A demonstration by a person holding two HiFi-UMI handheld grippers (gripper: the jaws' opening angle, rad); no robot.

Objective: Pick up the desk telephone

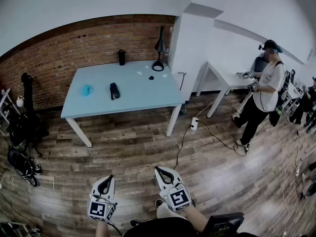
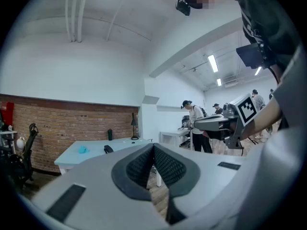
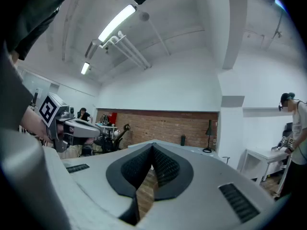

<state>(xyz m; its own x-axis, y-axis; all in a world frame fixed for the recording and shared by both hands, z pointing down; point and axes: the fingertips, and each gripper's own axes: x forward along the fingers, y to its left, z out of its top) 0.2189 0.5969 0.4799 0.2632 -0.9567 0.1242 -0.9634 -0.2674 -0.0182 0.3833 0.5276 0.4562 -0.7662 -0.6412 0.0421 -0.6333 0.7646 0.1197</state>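
Wide wood floor (image 1: 128,152) lies btwn both grippers and the light-blue table (image 1: 148,90), which stands well apart from them, so the main risk is the approach. Another person (image 1: 264,90) works at the white desk to the right, prob. out of the way. A white power strip (image 1: 194,124) w/ its cable lies near the table's right front leg and a careless step could snag it. Desk lamp (image 1: 159,51) and black tumbler (image 1: 121,57) sit at the far edge, a teal lump (image 1: 87,89) left of the desk telephone (image 1: 114,91), all apart from it, so knock-overs look unlikely unless the reach overshoots. Tel. lies left of table centre, small and dark. Its long axis runs approx front-to-back, near end a bit to the right; can't tell which end is which. L gripper (image 1: 107,180) and R gripper (image 1: 160,172) both have jaws together w/ nothing btwn; unopened, they'd just shove the tel. across the smooth top
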